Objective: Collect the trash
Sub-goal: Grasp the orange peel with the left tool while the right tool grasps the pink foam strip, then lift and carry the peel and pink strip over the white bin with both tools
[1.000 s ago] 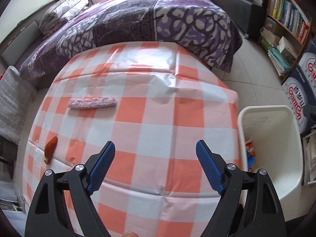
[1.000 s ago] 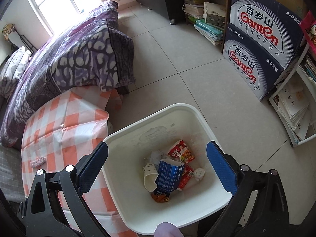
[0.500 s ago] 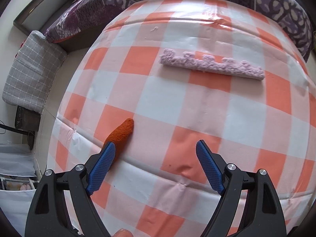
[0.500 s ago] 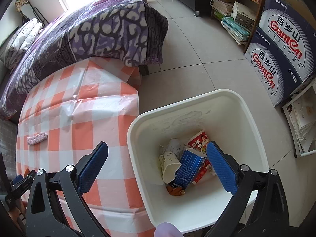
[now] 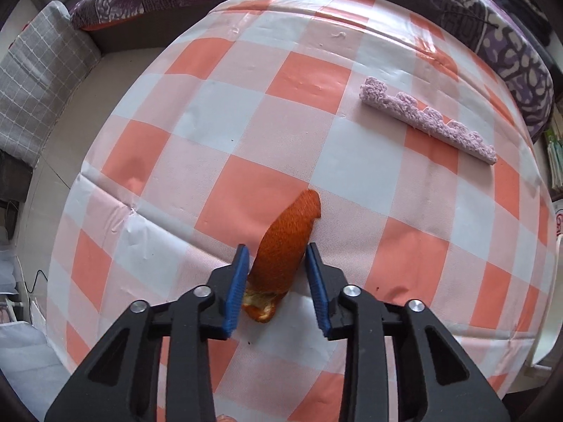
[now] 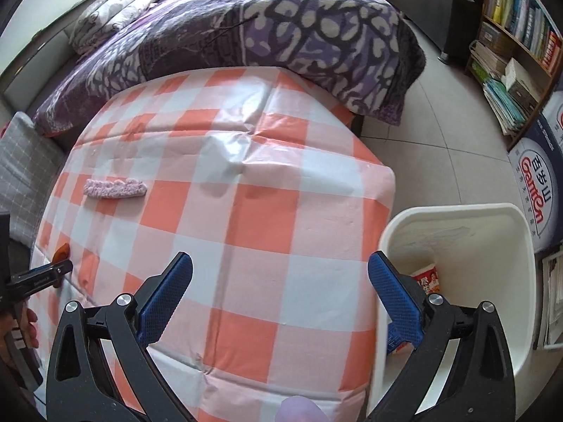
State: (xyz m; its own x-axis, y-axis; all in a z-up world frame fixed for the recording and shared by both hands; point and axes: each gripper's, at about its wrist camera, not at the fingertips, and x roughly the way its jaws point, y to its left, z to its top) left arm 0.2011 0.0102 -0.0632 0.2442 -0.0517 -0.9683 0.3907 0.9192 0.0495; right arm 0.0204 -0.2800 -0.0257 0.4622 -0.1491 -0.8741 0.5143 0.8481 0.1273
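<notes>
Left wrist: orange peel [image 5: 285, 246] near tablecloth [image 5: 246, 133] edge, between left tongs [image 5: 278, 281].

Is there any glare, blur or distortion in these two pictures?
Left wrist view: sharp, fisheye bulges the checked tablecloth; the orange peel is in focus. Right wrist view: window glare whitens the cloth's creased middle; the white bin rim nearest the camera is smeared by blur.

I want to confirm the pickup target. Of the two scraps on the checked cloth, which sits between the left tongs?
The orange peel, near the cloth's edge, sits between the left tongs, which are shut on it. The fuzzy pink strip lies apart, farther across the cloth.
</notes>
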